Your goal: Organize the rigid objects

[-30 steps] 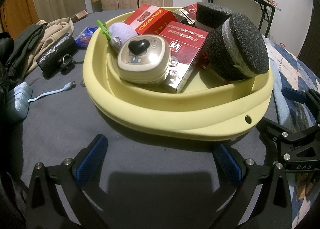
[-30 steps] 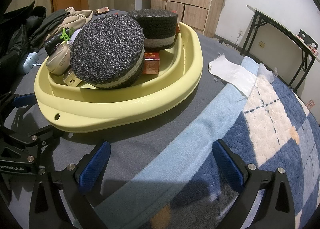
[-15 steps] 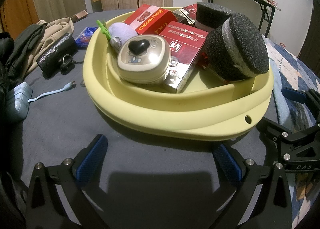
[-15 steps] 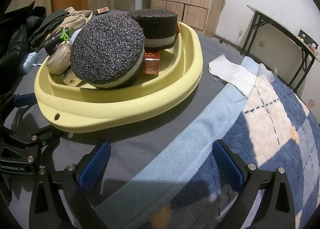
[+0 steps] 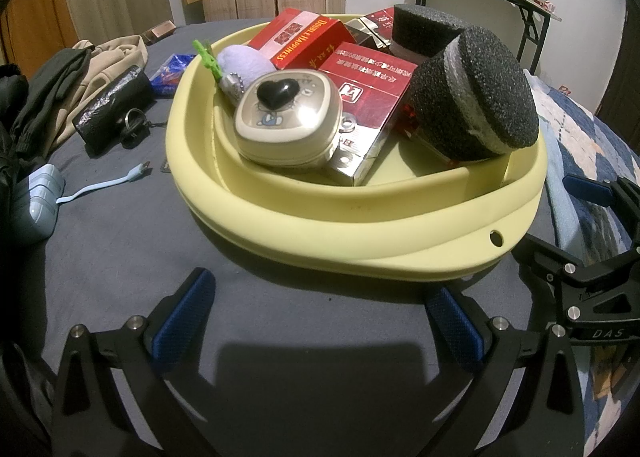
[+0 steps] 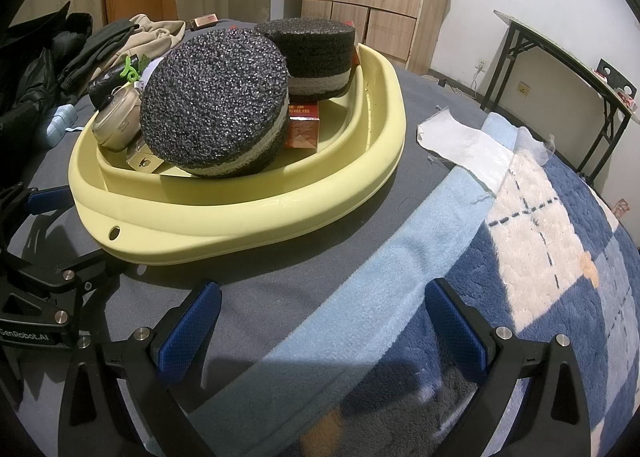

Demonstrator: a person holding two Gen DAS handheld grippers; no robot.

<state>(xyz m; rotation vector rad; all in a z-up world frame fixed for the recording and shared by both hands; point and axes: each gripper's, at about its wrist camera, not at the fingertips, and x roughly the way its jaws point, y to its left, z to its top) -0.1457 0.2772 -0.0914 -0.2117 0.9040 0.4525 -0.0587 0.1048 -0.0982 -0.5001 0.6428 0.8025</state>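
A pale yellow basin [image 5: 360, 233] [image 6: 280, 217] sits on the grey bed cover. It holds red boxes [image 5: 368, 85], a beige round case [image 5: 288, 125] with a black heart on top, a lilac plush [image 5: 244, 61] with a green clip, and two black foam discs [image 5: 476, 97] [image 6: 216, 105]. My left gripper [image 5: 320, 321] is open and empty just in front of the basin's near rim. My right gripper [image 6: 320, 321] is open and empty over the cover and a blue blanket, at the basin's right side.
Left of the basin lie a black pouch with keys [image 5: 112, 109], a pale blue cable [image 5: 104, 181], a light blue case [image 5: 40, 197] and clothes [image 5: 80, 73]. A blue and white blanket [image 6: 540, 257] and white cloth [image 6: 460, 141] lie to the right. A folding table [image 6: 560, 57] stands behind.
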